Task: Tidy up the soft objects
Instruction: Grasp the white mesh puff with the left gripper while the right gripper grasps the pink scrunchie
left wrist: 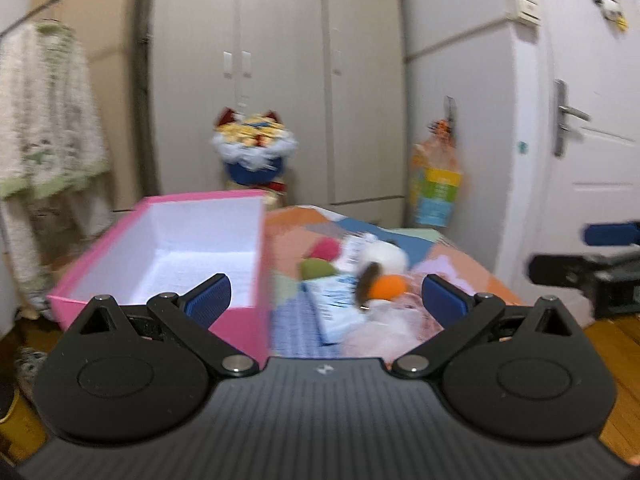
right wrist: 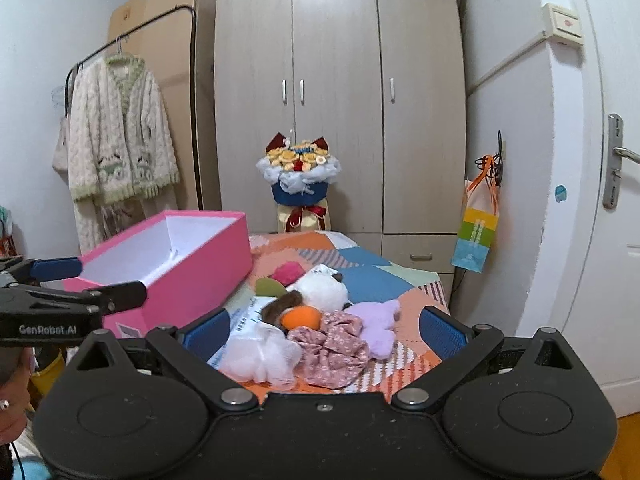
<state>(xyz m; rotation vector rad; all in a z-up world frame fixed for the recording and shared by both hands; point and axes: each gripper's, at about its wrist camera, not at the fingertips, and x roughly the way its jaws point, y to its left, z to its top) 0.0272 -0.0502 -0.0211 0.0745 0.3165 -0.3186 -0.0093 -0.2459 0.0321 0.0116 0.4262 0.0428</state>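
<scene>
A pink box (right wrist: 188,276) with a white empty inside stands open on the left of a patchwork-covered table (right wrist: 372,276); it also shows in the left wrist view (left wrist: 160,256). Beside it lies a heap of soft things: a white plush toy (right wrist: 322,290) with an orange beak (right wrist: 300,317), a white mesh puff (right wrist: 262,358), a pink floral cloth (right wrist: 332,354), a lilac plush (right wrist: 378,320), a red piece (right wrist: 288,272) and a green piece (right wrist: 270,287). My right gripper (right wrist: 324,330) is open and empty just before the heap. My left gripper (left wrist: 326,296) is open and empty near the box's front; the left wrist view is blurred.
A beige wardrobe (right wrist: 340,100) stands behind the table with a blue flower bouquet (right wrist: 298,176) before it. A knitted cardigan (right wrist: 120,132) hangs on a rack at the left. A coloured bag (right wrist: 476,236) hangs at the right by a white door (right wrist: 600,200).
</scene>
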